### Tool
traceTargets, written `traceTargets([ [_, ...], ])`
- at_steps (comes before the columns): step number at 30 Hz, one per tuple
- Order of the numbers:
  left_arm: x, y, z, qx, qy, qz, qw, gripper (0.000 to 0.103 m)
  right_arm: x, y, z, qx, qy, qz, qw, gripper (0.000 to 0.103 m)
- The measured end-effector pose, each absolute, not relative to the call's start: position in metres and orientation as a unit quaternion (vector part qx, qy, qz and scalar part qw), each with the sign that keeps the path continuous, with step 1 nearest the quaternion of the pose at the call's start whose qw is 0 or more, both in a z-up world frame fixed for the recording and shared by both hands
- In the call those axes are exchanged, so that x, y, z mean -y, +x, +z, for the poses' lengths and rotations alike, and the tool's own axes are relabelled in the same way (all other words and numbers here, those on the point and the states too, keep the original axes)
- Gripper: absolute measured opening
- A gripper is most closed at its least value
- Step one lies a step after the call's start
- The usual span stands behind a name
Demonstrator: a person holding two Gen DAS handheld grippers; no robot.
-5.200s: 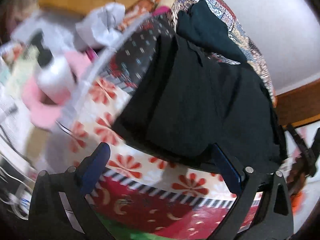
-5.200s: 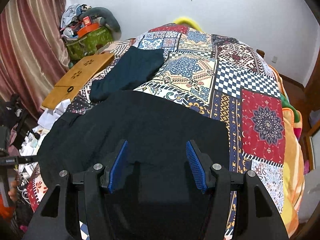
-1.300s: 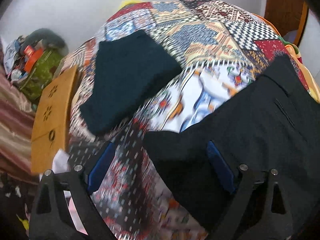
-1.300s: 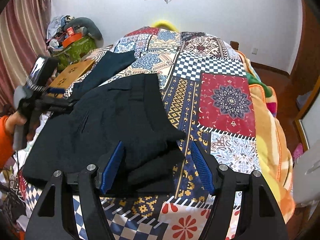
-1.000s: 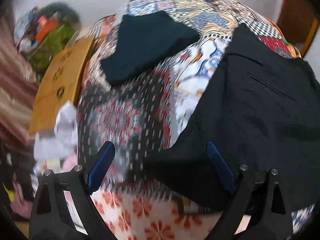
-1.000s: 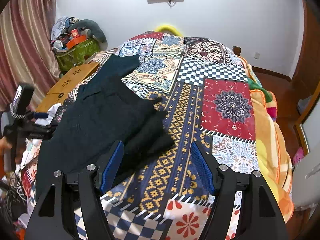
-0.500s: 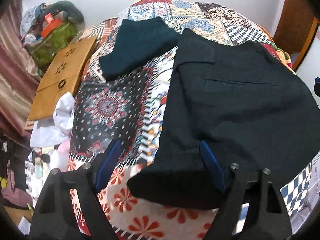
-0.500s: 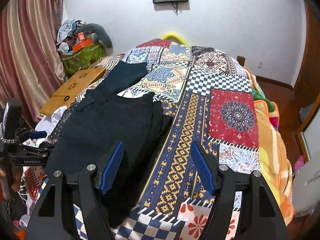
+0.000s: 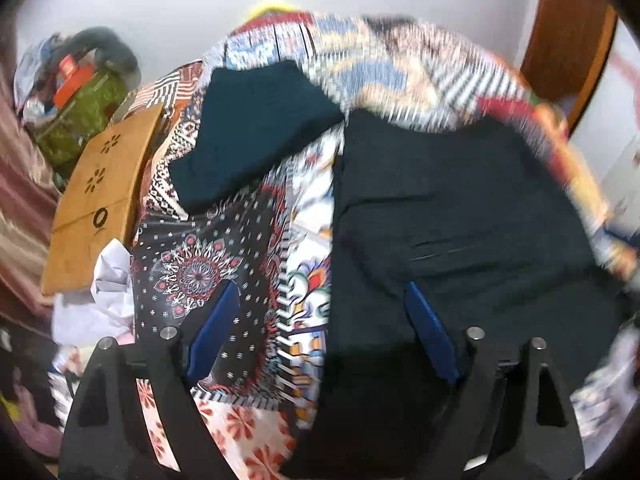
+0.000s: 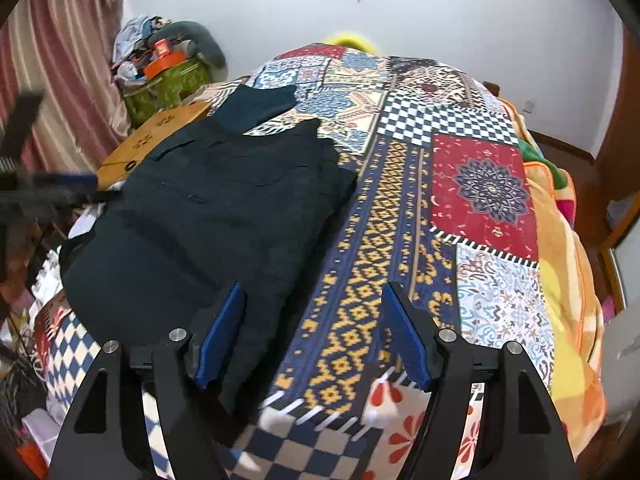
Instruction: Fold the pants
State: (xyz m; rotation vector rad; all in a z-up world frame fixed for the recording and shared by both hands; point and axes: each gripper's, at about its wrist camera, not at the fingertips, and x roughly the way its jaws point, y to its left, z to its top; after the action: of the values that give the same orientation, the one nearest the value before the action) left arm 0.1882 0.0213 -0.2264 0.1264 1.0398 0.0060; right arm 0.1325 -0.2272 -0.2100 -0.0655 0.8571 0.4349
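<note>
Black pants [image 10: 208,216] lie folded flat on the left side of the patchwork bed quilt [image 10: 400,208]. My right gripper [image 10: 312,340] hovers open over their near right edge, its left pad above the cloth and nothing pressed between the pads. In the left wrist view the pants [image 9: 460,220] fill the right half. My left gripper [image 9: 324,336] hangs over their left edge; its jaws are opening and grip nothing. That gripper [image 10: 40,196] shows blurred at the pants' left side in the right wrist view. A folded dark teal garment [image 9: 252,128] lies beyond the pants.
A low wooden board [image 9: 100,200] and white crumpled cloth [image 9: 108,276] sit off the bed's left side, with a green bag [image 10: 164,84] of clutter by the curtain [image 10: 52,80]. An orange blanket [image 10: 568,240] drapes the bed's right edge.
The bunched leg part of the pants was swung over to the left and now lies flat and folded. The left gripper's jaws narrowed, then widened. The right gripper sank slightly toward the bed.
</note>
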Motion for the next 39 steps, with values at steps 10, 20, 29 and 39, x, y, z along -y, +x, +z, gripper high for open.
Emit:
traceTargets([
  [10, -0.039, 0.21, -0.182, -0.464, 0.033, -0.025, 0.885, 0.091, 0.228, 0.157, -0.187, -0.401, -0.023, 0.226, 0.887, 0.066],
  [20, -0.012, 0.274, -0.209, -0.484, 0.066, -0.094, 0.867, 0.076, 0.192, 0.226, -0.203, -0.435, -0.006, 0.264, 0.861, 0.04],
  [29, -0.003, 0.291, -0.227, -0.483, 0.063, -0.082, 0.869, 0.064, 0.188, 0.242, -0.222, -0.437, -0.029, 0.259, 0.861, 0.022],
  [39, -0.007, 0.281, -0.205, -0.463, 0.067, -0.068, 0.881, 0.069, 0.19, 0.237, -0.205, -0.437, -0.043, 0.24, 0.866, 0.023],
])
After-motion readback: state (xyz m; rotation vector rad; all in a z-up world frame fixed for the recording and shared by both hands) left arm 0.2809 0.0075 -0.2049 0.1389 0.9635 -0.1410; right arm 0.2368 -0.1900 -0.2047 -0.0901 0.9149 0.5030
